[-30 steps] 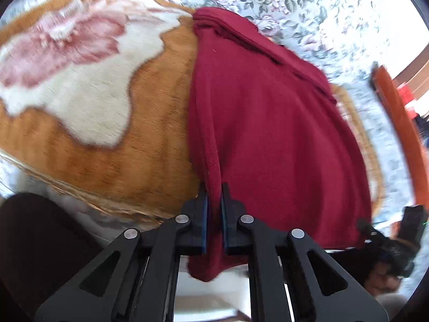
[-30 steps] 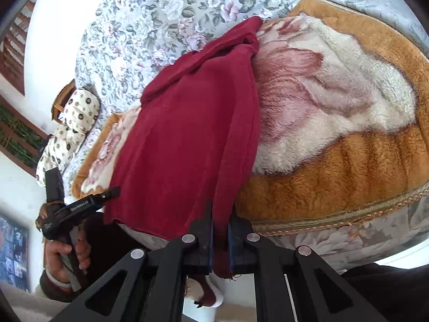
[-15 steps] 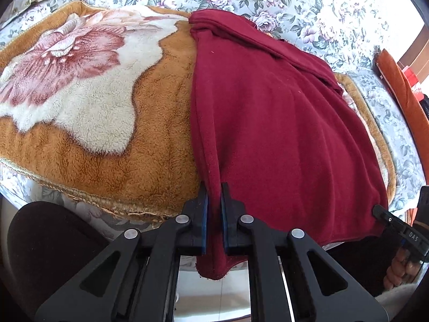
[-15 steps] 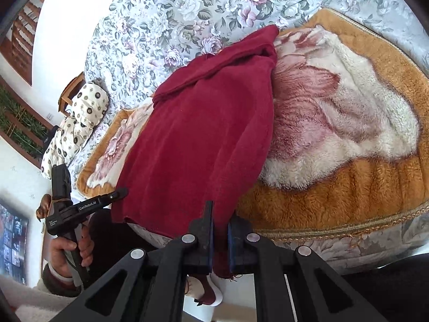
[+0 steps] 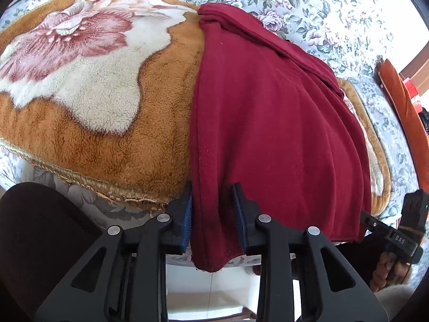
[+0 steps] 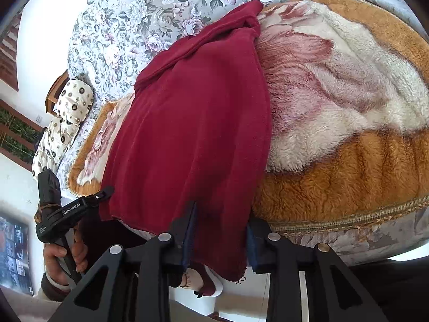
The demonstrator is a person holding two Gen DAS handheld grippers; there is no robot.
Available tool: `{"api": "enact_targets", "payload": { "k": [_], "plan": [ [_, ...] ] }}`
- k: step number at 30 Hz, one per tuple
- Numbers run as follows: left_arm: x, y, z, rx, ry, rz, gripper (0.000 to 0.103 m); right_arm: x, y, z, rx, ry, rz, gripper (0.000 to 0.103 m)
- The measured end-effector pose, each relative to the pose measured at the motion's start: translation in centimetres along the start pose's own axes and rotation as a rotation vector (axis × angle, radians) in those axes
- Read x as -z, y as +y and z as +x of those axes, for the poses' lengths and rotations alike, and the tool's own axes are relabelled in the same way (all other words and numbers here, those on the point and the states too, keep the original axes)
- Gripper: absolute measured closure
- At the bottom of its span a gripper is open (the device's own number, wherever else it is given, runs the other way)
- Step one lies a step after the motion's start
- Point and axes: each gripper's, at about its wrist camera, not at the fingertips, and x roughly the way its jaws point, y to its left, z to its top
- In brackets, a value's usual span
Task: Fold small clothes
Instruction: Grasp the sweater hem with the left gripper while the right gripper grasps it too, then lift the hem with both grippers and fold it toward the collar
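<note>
A dark red garment (image 5: pixel 268 112) lies spread over a brown and white plush blanket (image 5: pixel 93 102) on the bed, its near edge hanging over the bed's side. My left gripper (image 5: pixel 213 209) is open, its jaws standing apart around the garment's near left corner. My right gripper (image 6: pixel 219 228) is open too, jaws apart around the near right corner of the garment (image 6: pixel 193 123). The cloth hangs loosely between both pairs of fingers. Each gripper shows at the edge of the other's view, the right one (image 5: pixel 396 233) and the left one (image 6: pixel 67 209).
The blanket (image 6: pixel 335 139) lies on a floral bedsheet (image 5: pixel 308 5). A spotted pillow (image 6: pixel 64 123) sits at the far end in the right wrist view. An orange cushion (image 5: pixel 405 112) lies at the right. The floor (image 5: pixel 209 295) shows below the bed's edge.
Both grippers have opened: they were shut on the garment's near corners, and now their jaws stand apart. The garment has settled flatter on the blanket.
</note>
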Motion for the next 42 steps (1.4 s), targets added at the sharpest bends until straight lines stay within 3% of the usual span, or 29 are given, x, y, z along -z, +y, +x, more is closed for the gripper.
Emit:
{"api": "enact_targets", "payload": {
  "k": [1,3,5,6,7,8,9,11,14,18,22,29,36,40,42],
  "plan": [
    [0.1,-0.2,0.1,0.002,-0.001,0.01,0.069,0.0,0.1,0.1,-0.002,0.0,0.0,0.071],
    [0.1,-0.6,0.2,0.03,-0.002,0.016,0.048,0.0,0.2,0.2,-0.006,0.001,0.003,0.071],
    [0.2,-1.1,0.4,0.04,-0.006,0.023,0.042,0.0,0.1,0.2,-0.012,0.001,0.01,0.071],
    [0.3,-1.5,0.5,0.023,-0.002,0.047,0.042,0.0,0.3,0.1,-0.009,-0.001,0.009,0.075],
    [0.3,-1.8,0.5,0.009,0.003,0.073,0.043,0.0,0.5,0.0,-0.013,-0.006,0.001,0.088],
    [0.3,-2.0,0.5,-0.003,0.009,0.093,0.051,-0.1,0.7,-0.1,-0.026,-0.009,-0.006,0.093],
    [0.3,-2.1,0.5,-0.017,0.016,0.104,0.071,-0.2,0.8,-0.3,-0.047,-0.015,-0.01,0.093],
    [0.3,-2.0,0.2,0.014,0.041,0.105,0.086,-0.4,1.3,-0.6,-0.082,-0.021,-0.025,0.094],
    [-0.2,-2.1,-0.9,0.046,0.046,0.115,0.092,-1.3,2.1,-1.6,-0.147,-0.034,-0.05,0.094],
    [-2.2,-2.3,-2.9,0.146,0.029,0.088,0.093,-3.8,3.0,-3.9,-0.274,-0.108,-0.058,0.095],
    [-6.4,-2.5,-4.2,0.204,-0.022,0.07,0.094,-7.6,3.4,-5.6,-0.369,-0.199,-0.05,0.095],
    [-17.1,-3.5,-3.6,0.237,-0.124,0.041,0.095,-17.7,3.3,-4.5,-0.35,-0.314,-0.01,0.095],
    [-28.4,-4.4,3.2,0.198,-0.131,0.003,0.095,-28.7,0.8,1.2,-0.257,-0.334,0.057,0.095],
    [-32.5,-3.8,8.2,0.171,-0.105,-0.019,0.095,-32.9,-1.5,5.4,-0.206,-0.335,0.114,0.095],
    [-33.9,-3.1,10.7,0.159,-0.067,-0.043,0.093,-34.5,-3.0,8.2,-0.145,-0.28,0.163,0.091]
  ]
}}
